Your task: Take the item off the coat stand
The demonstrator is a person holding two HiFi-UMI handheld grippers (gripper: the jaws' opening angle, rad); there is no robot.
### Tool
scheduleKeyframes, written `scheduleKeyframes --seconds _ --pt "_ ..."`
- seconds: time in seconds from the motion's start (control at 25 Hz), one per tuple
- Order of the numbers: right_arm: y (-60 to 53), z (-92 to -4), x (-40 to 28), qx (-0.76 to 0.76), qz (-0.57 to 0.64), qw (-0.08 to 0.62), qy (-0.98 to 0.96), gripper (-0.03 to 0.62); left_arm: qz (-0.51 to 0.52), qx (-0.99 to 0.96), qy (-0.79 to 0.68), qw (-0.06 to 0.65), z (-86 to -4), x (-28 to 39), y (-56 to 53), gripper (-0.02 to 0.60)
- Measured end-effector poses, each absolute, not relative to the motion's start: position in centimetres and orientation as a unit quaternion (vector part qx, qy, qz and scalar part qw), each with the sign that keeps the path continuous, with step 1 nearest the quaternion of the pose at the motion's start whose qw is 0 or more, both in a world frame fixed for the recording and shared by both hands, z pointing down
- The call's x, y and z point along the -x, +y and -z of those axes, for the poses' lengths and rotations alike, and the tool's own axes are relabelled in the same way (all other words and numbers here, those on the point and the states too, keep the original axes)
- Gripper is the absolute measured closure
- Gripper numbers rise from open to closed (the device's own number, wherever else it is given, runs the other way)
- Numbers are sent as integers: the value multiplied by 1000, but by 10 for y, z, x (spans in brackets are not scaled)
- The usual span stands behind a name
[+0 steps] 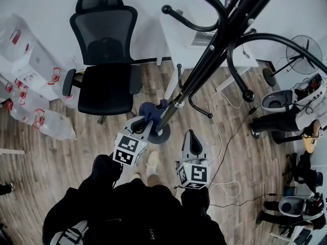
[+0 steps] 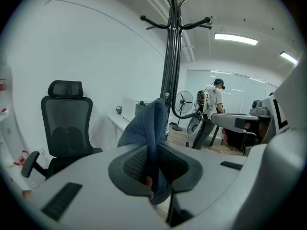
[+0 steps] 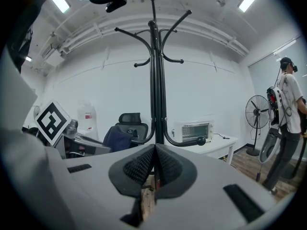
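A black coat stand (image 1: 204, 65) rises from its round base on the wood floor; its pole also fills the middle of the right gripper view (image 3: 156, 80). A dark blue cloth item (image 1: 149, 110) hangs low on the stand by a lower hook. My left gripper (image 1: 144, 120) is shut on it, and the blue cloth (image 2: 154, 123) is pinched between the ribbed pads and stands up in a fold in front of the pole (image 2: 170, 56). My right gripper (image 1: 191, 136) hangs to the right of the base, shut with nothing held. From its own view the blue cloth (image 3: 117, 138) sits left of the pole.
A black office chair (image 1: 104, 60) stands just left of the stand. Behind it is a white table (image 1: 204, 45) with a small appliance (image 3: 193, 130). Plastic-wrapped packs (image 1: 25, 86) lie at the left, cables (image 1: 225, 131) and a fan (image 1: 303, 55) at the right. A person (image 3: 288, 104) stands far right.
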State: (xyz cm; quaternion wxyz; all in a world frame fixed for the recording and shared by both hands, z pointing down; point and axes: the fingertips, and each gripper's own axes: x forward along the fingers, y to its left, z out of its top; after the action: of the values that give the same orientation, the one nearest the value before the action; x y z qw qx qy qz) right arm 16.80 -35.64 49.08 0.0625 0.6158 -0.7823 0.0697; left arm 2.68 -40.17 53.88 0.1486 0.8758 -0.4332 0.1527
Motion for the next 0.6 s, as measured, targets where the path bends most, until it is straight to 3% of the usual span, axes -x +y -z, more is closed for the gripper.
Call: scheduleKeyframes --seconds 0.6 --pt "-332 -469 -167 -618 -50 55 -783 579 -124 -876 -448 128 -503 -16 -386 528"
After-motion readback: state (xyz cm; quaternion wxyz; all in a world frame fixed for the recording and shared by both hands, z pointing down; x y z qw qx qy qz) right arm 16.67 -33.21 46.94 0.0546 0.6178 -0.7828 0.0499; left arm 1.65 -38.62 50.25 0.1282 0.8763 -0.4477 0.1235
